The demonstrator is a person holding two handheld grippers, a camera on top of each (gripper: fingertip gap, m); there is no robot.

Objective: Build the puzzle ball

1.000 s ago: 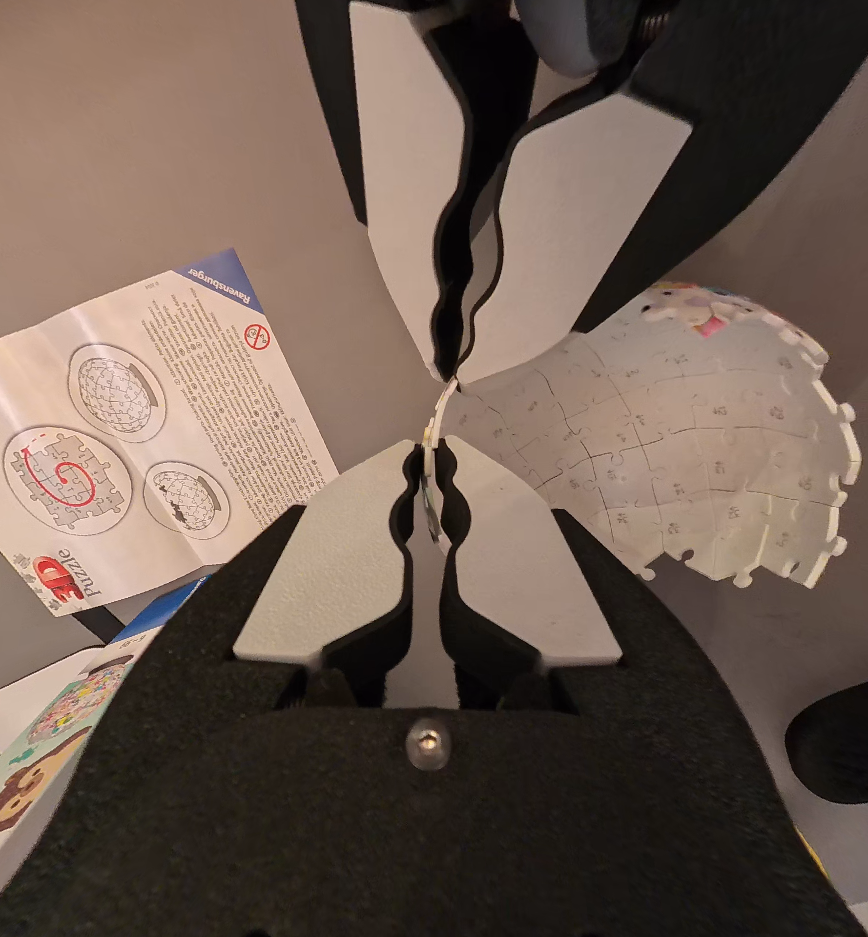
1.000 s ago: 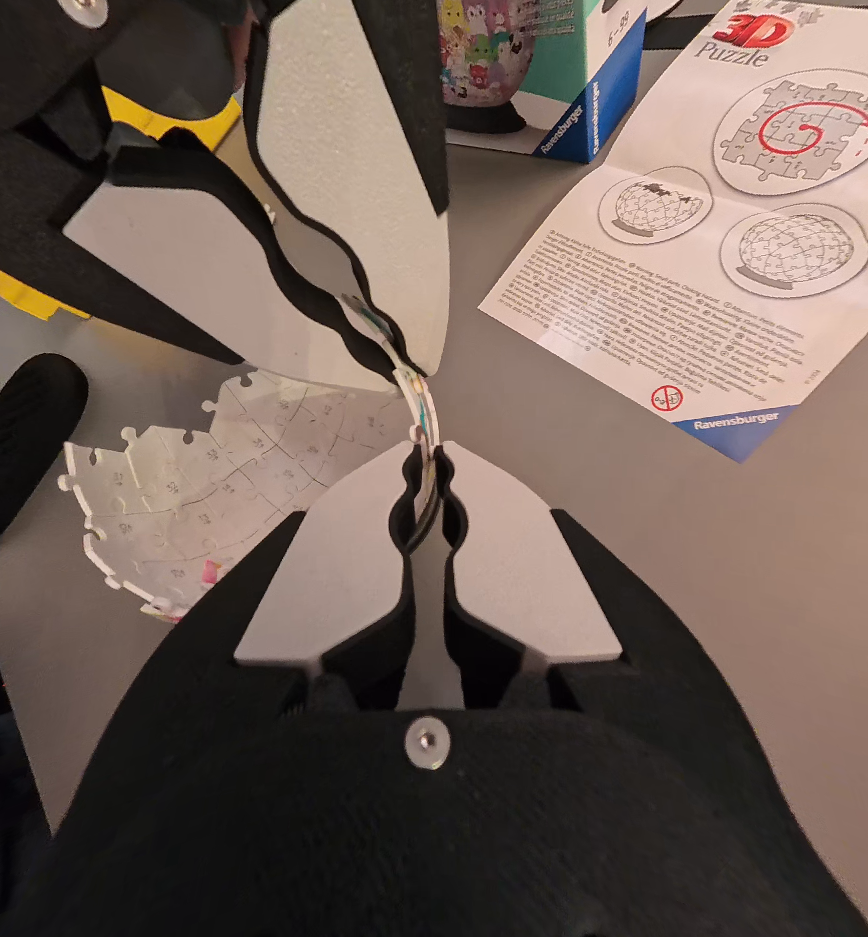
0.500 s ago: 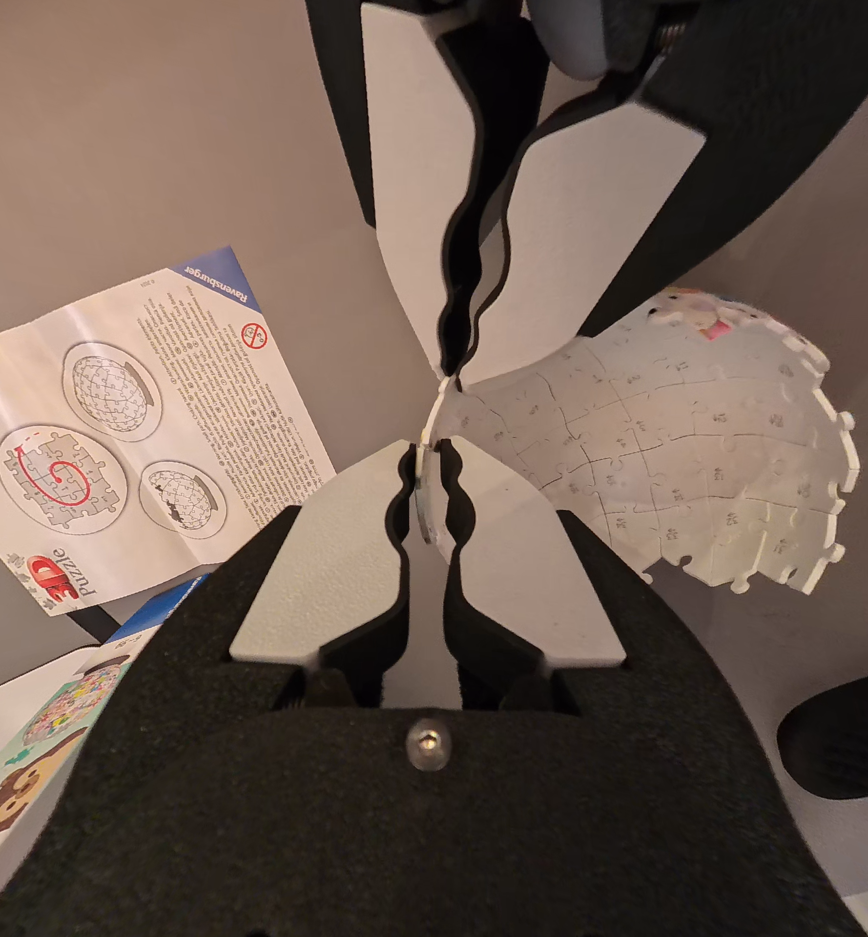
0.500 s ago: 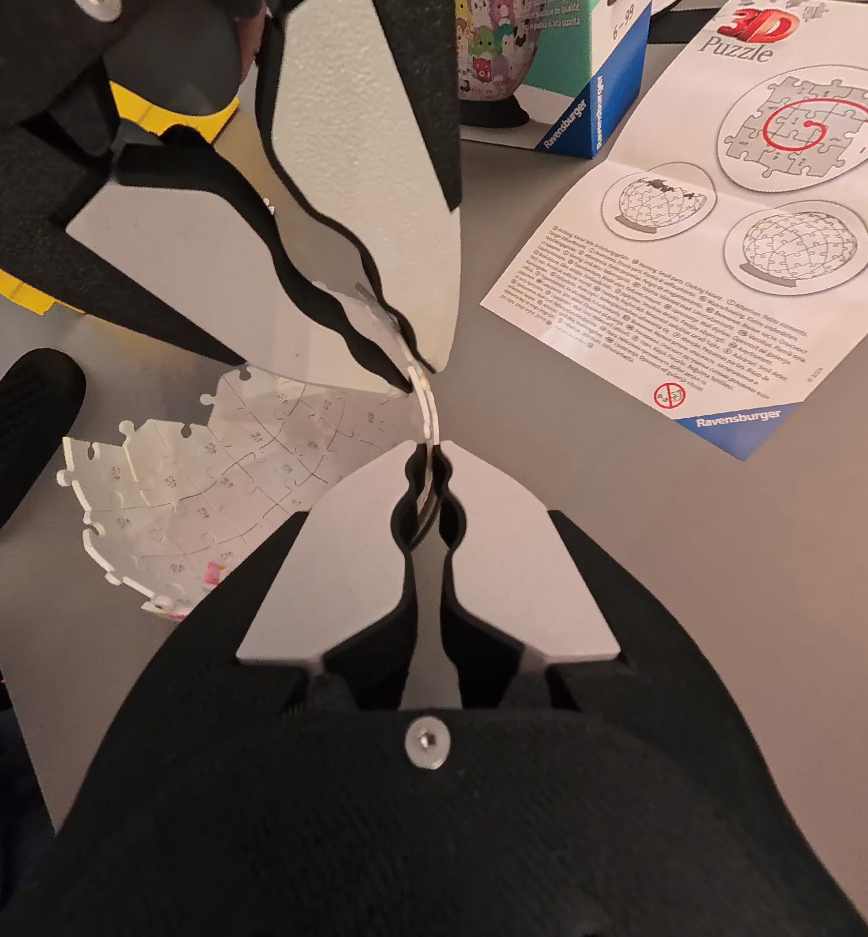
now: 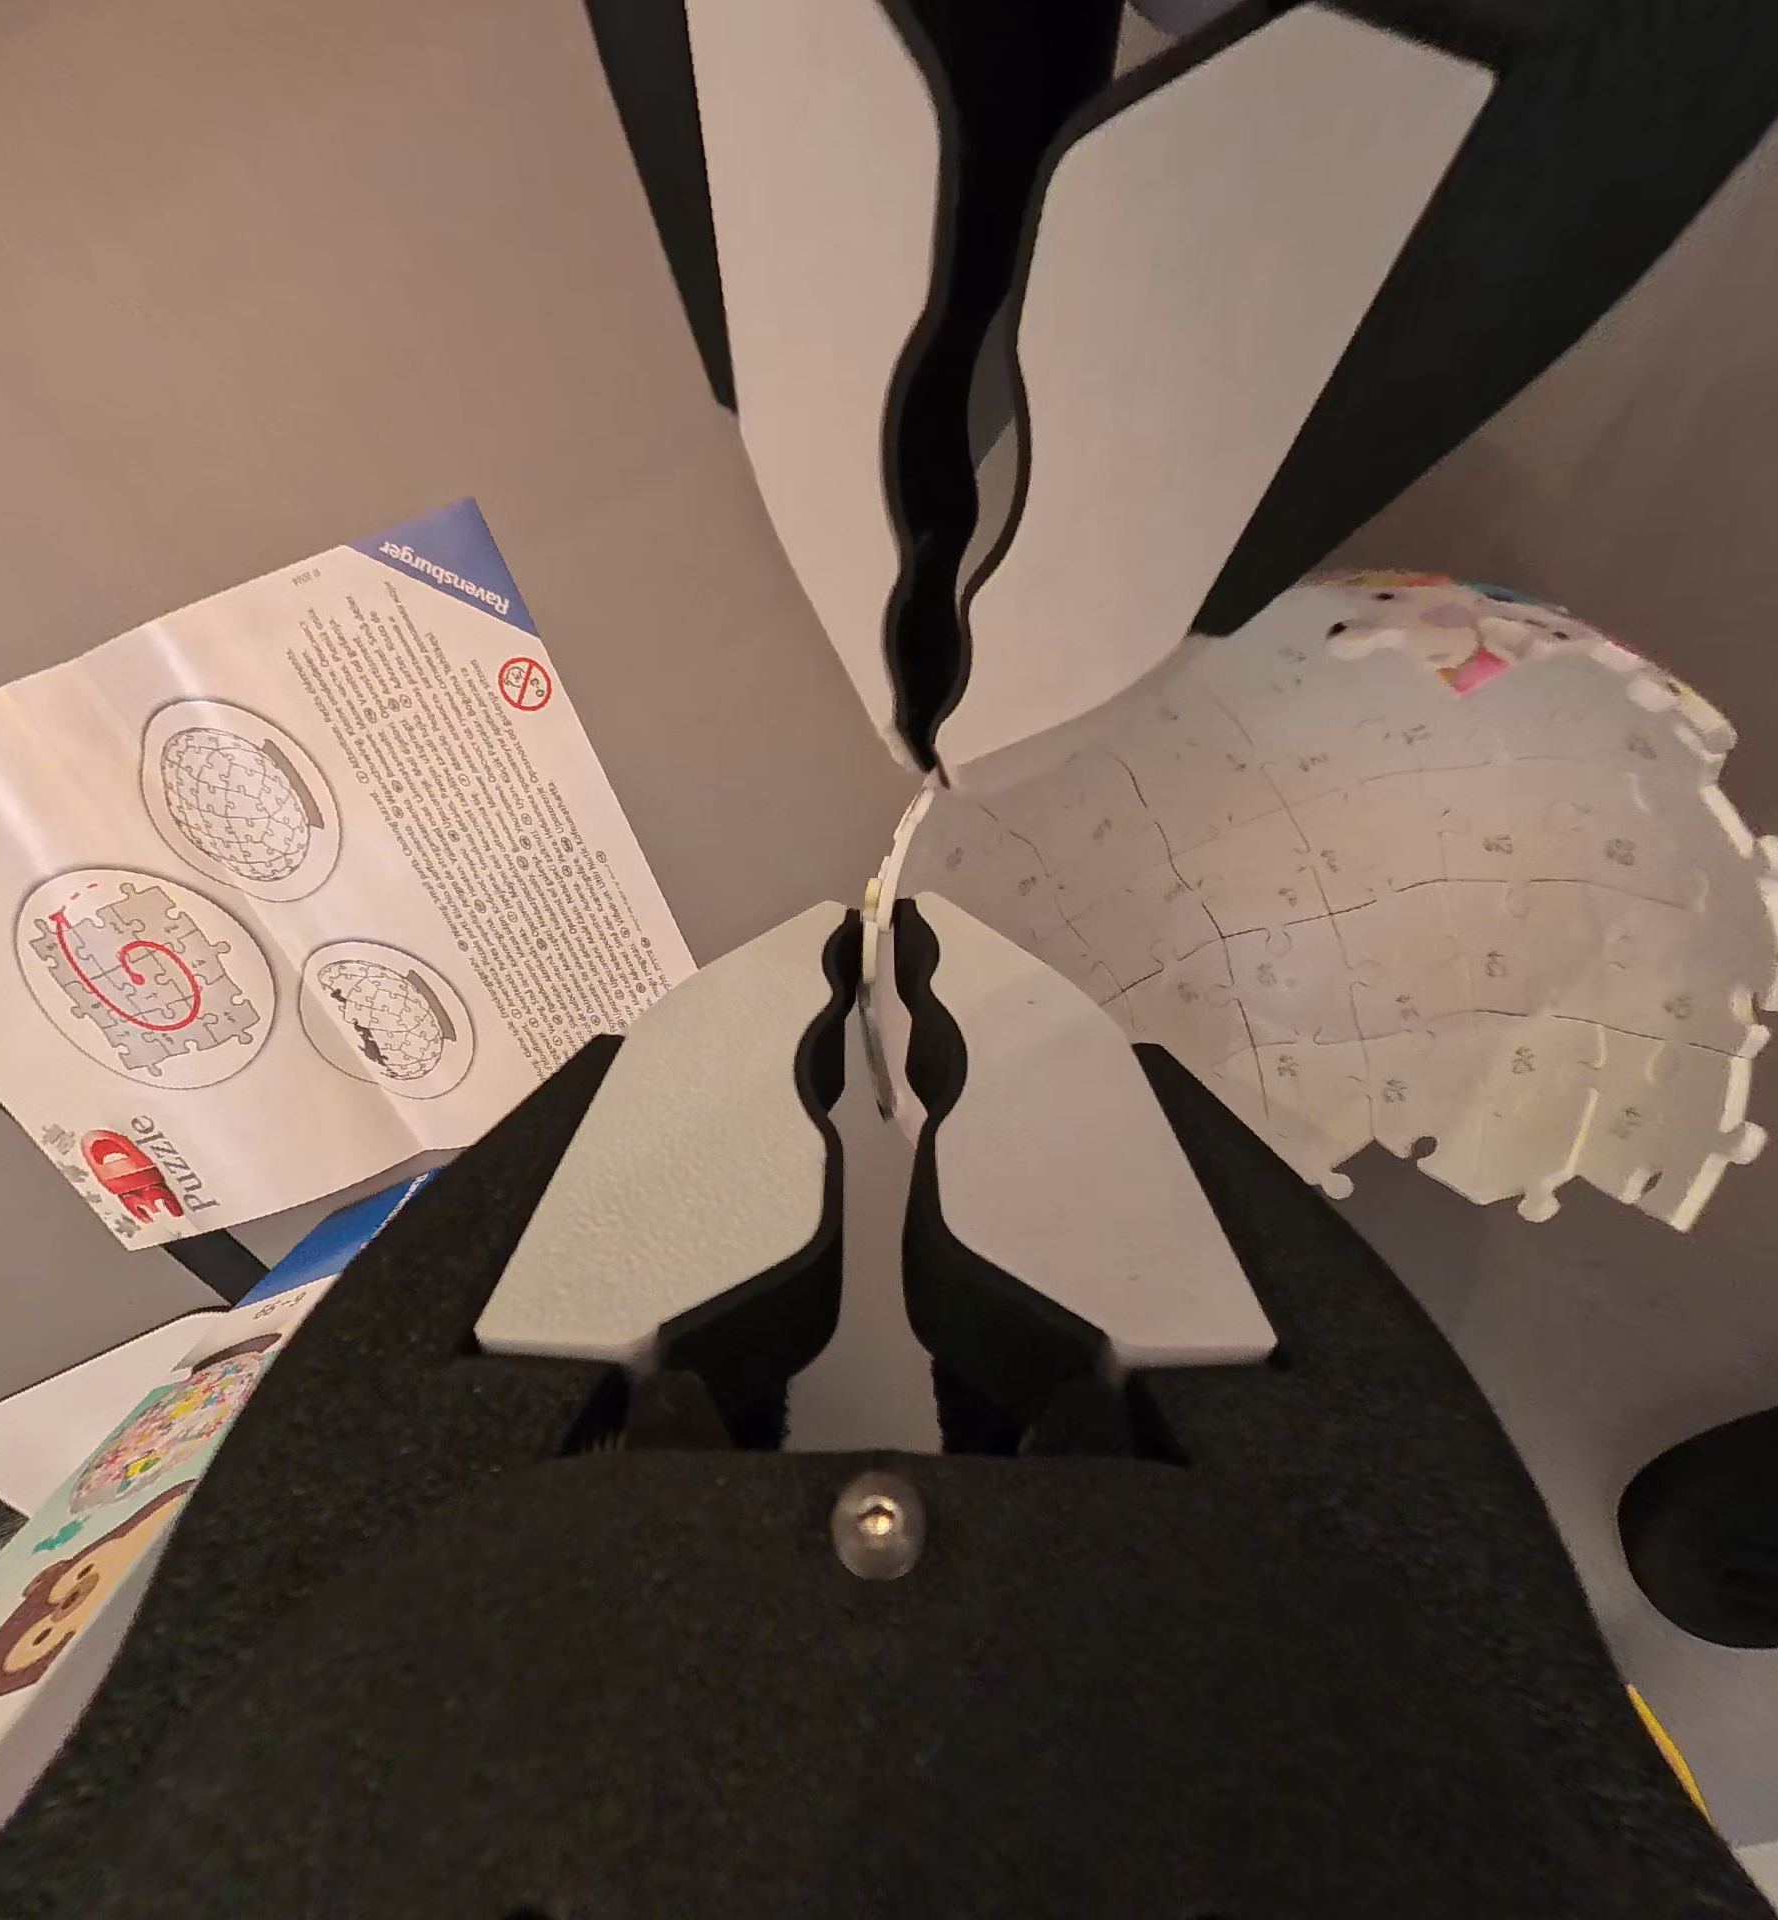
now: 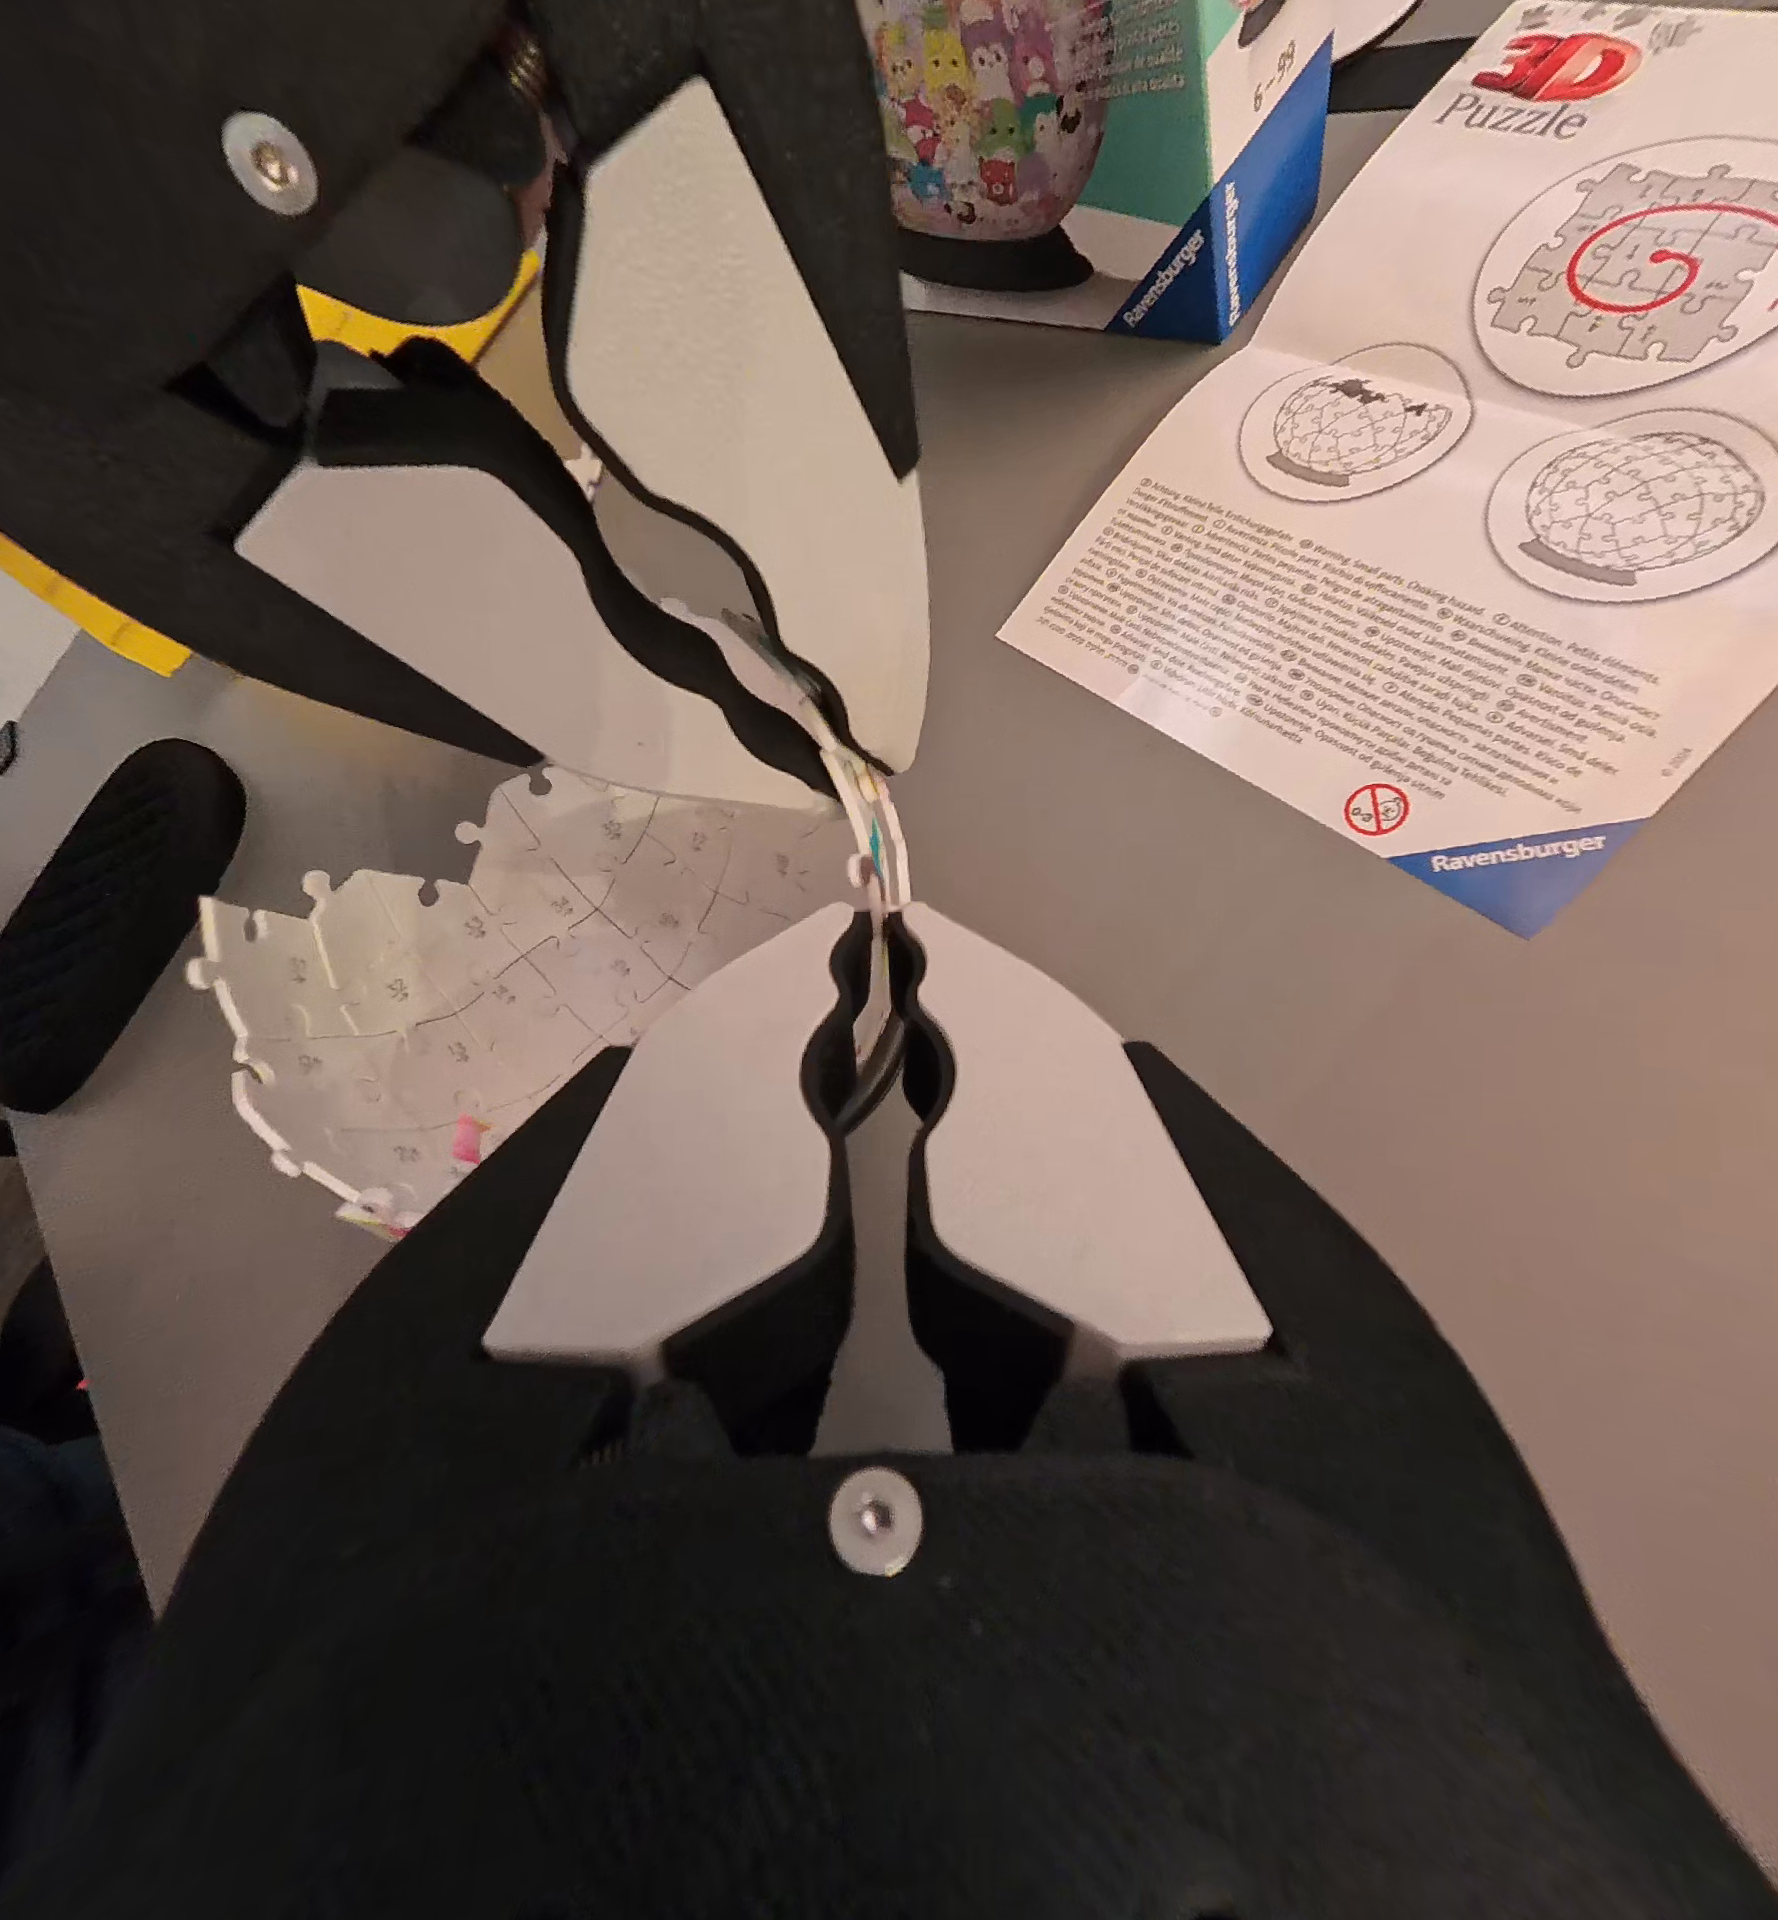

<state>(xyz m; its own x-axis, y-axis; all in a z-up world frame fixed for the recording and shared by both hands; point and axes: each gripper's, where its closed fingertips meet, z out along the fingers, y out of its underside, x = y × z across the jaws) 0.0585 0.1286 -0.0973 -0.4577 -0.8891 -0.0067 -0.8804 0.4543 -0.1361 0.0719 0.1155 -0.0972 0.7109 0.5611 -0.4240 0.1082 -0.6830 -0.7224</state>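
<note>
The half-built puzzle ball (image 5: 1384,935) is a white curved shell of joined pieces, its numbered inner side facing me, with some colour print at its far edge. It also shows in the right wrist view (image 6: 511,966). My left gripper (image 5: 874,914) is shut on the shell's rim. My right gripper (image 6: 880,914) is shut on the same rim, a little further along. The two grippers meet tip to tip, with a short strip of rim (image 6: 880,842) bare between them. The shell is held above the grey table (image 6: 1280,1039).
A folded instruction leaflet (image 6: 1436,468) lies on the table beside the grippers; it also shows in the left wrist view (image 5: 272,894). The puzzle box (image 6: 1124,135) stands beyond it. A black oblong object (image 6: 106,925) lies near the shell. Something yellow (image 6: 417,322) is behind the left gripper. My two grippers' fingertips are within a few centimetres of each other.
Both grippers keep their hold on the rim. The shell has turned slightly between them; otherwise almost nothing has moved.
</note>
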